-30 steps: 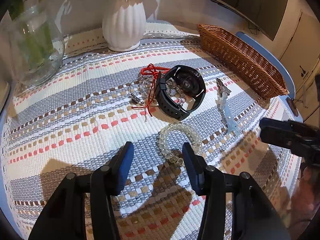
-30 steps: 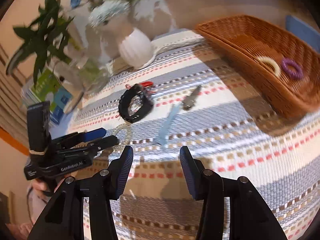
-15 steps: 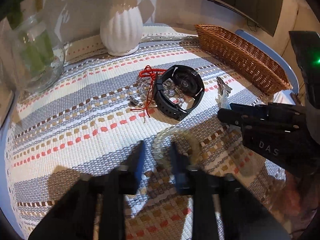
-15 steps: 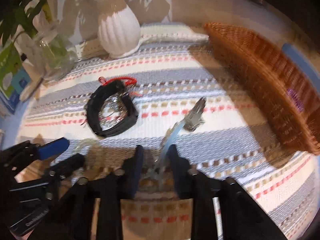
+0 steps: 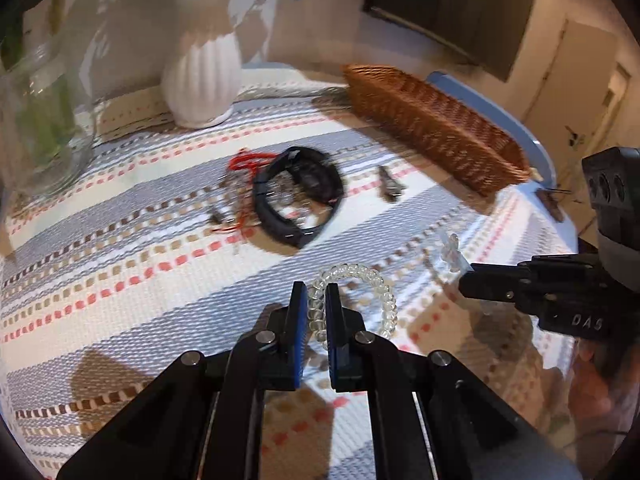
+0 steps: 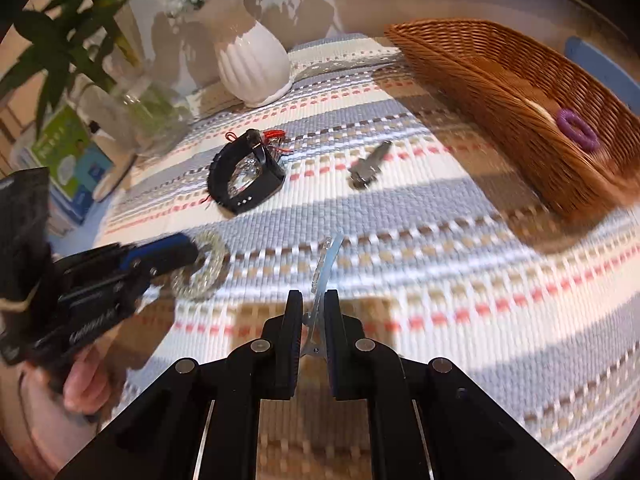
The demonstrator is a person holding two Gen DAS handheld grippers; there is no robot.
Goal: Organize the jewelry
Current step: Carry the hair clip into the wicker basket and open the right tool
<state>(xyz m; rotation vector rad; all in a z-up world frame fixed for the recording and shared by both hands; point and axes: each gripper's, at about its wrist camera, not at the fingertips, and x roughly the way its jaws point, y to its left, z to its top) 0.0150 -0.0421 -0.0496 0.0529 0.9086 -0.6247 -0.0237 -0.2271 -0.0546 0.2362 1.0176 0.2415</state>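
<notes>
Your striped woven mat [image 5: 120, 208] covers the whole table, and everything else sits on it. At about two o'clock in your right wrist view lies the wicker basket [image 6: 496, 92], with a purple hair ring [image 6: 578, 130] inside it near the far end; in the left wrist view the same basket runs along one o'clock. The white ribbed vase [image 5: 202, 80] stands at eleven o'clock, with a clear glass jar [image 5: 40, 120] of green stems at nine to ten o'clock beside it. Near the centre of the mat the black watch [image 5: 298, 196] lies curled, touching a tangle of red cord [image 5: 244, 164] and small beads on its nine o'clock side. A small metal hair clip [image 5: 390, 186] lies apart from it, toward one o'clock. Your left gripper [image 5: 316, 310] is pinching the near side of the clear spiral bracelet [image 5: 372, 284], its pads pressed on the coil while the rest of the loop arcs off toward one o'clock. Your right gripper [image 6: 313, 316] has its jaws closing on the pale blue hair clip [image 6: 326, 266], which stands up between the pads and points toward twelve o'clock; both pieces are near each other over the mat's near edge.
</notes>
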